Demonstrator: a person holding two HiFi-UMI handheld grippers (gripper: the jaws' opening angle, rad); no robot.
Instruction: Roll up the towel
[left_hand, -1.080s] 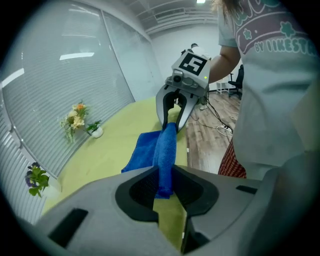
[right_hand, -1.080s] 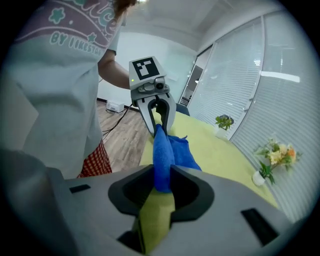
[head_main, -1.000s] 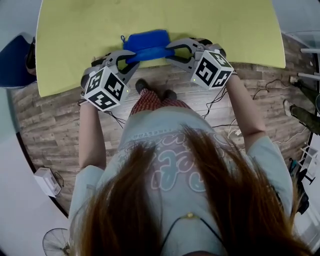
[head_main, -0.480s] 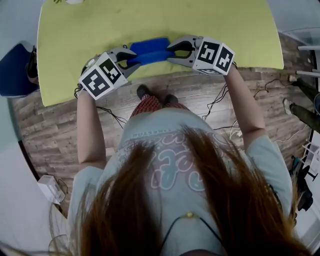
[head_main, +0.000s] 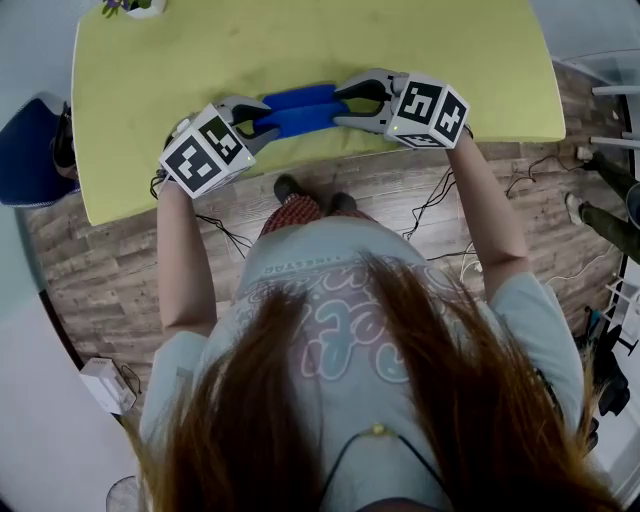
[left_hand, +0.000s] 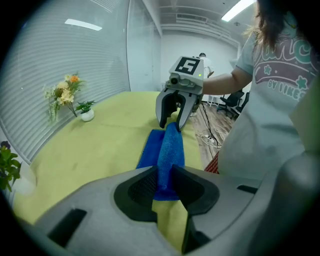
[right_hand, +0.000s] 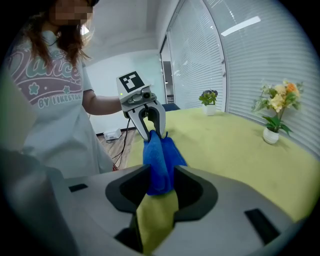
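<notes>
Towel of blue terry cloth (head_main: 300, 110): lying along the near edge of the yellow-green tabletop (head_main: 450, 60), long axis running left to right, nearer part gathered into a raised roll, flat strip showing on its far side. Nearer than the towel, only wooden plank floor (head_main: 80, 250). At the towel's left end, left gripper (head_main: 268, 118), narrow, pinching the roll. At its right end, right gripper (head_main: 342, 105), jaws just been opening, cloth filling the gap and touching both pads. Neither nearer, one at each end. Likely next: turning the roll away over the flat strip. Beyond the towel, bare tabletop, nothing in the way. Well beyond and to its left, small white vase of flowers (head_main: 128, 6).
</notes>
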